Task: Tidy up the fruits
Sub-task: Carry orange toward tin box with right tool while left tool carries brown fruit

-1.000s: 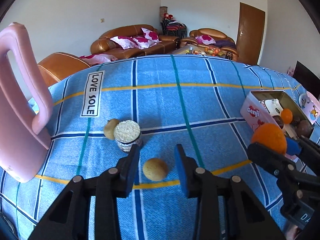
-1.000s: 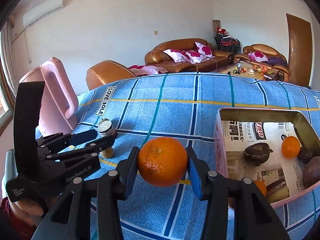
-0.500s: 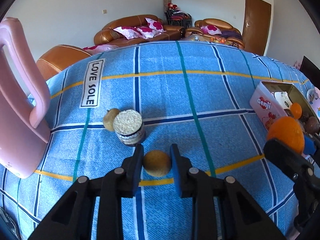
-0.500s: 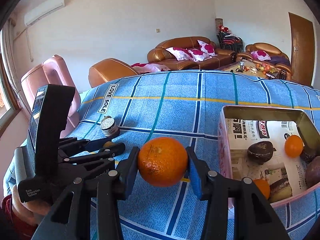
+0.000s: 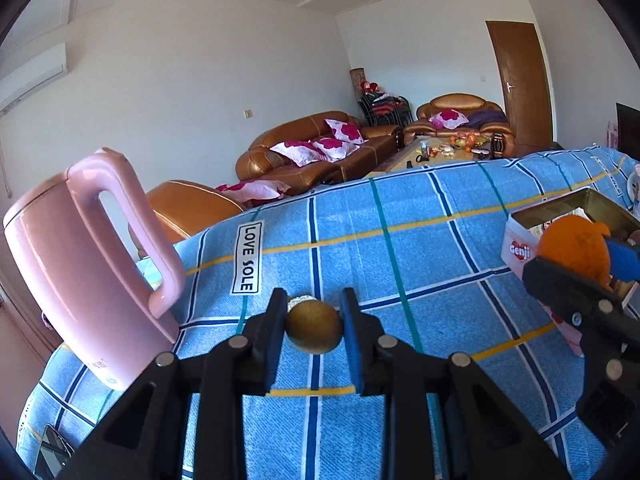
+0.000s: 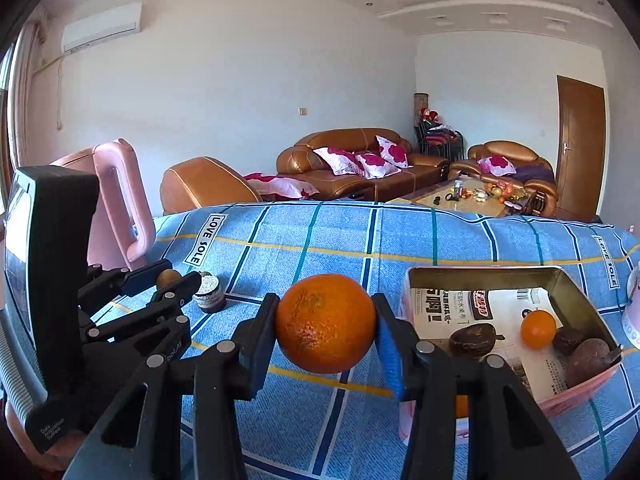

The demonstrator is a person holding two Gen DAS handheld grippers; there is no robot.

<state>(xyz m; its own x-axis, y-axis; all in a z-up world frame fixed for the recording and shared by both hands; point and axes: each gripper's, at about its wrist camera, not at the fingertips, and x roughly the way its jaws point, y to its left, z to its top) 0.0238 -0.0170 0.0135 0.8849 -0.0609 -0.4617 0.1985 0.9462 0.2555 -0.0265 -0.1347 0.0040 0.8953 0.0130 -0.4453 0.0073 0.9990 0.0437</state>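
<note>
Both pairs of jaws are clamped on fruit: a small brown fruit (image 5: 314, 331) is gripped by the left gripper (image 5: 313, 334) above the blue checked cloth (image 5: 420, 256), and a large orange (image 6: 325, 323) is held by the right gripper (image 6: 326, 326) just beside the open tin box (image 6: 484, 276). A small orange (image 6: 538, 329) and dark fruits (image 6: 472, 340) are seen inside the box. A pink kettle (image 5: 80, 264) and a small jar (image 6: 209, 293) are set on the worktop at the left
</note>
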